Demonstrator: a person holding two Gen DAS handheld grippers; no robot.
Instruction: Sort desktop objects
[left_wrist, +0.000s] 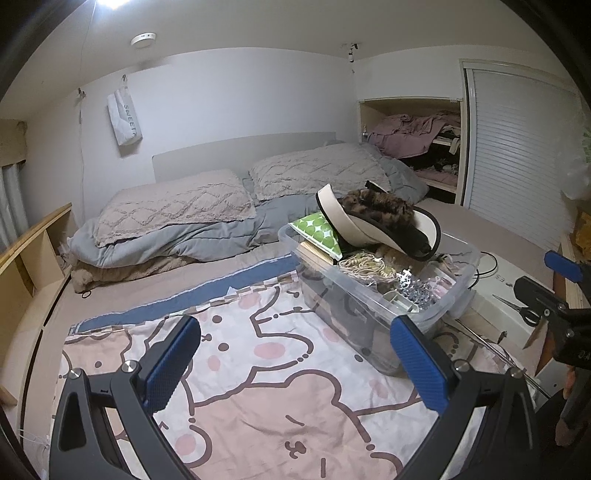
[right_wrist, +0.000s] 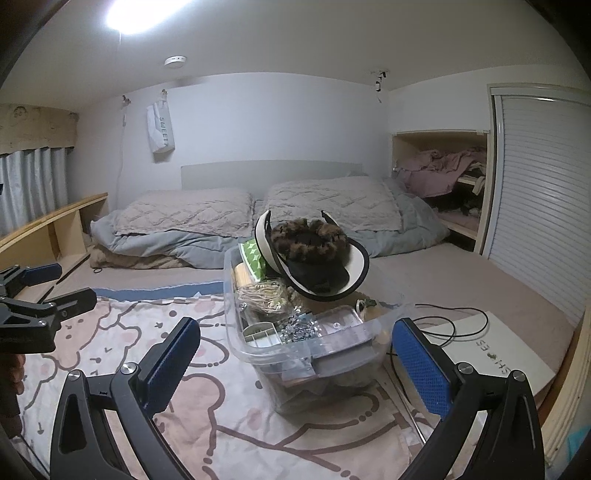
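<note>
Left tongs (left_wrist: 295, 365) wide apart, empty, above cartoon blanket (left_wrist: 258, 406). Right tongs (right_wrist: 295, 365) wide apart, empty. Clear plastic bin (right_wrist: 258, 354) of clutter on bed, just ahead between right tongs' fingers.

You see a clear glossy plastic bin (right_wrist: 236, 332), a printed cloth blanket (left_wrist: 258, 387), a fuzzy hat (right_wrist: 310, 247), and textured blue pads (left_wrist: 170, 365).

One clear storage bin (right_wrist: 306, 354) ahead of the tongs, one hat (right_wrist: 314, 258) on top. Two pillows (left_wrist: 177, 206) (left_wrist: 317, 170) beyond. One pair of scissors (left_wrist: 517, 308) off right, one white board (right_wrist: 480, 343) and one black cable (right_wrist: 454, 321).
</note>
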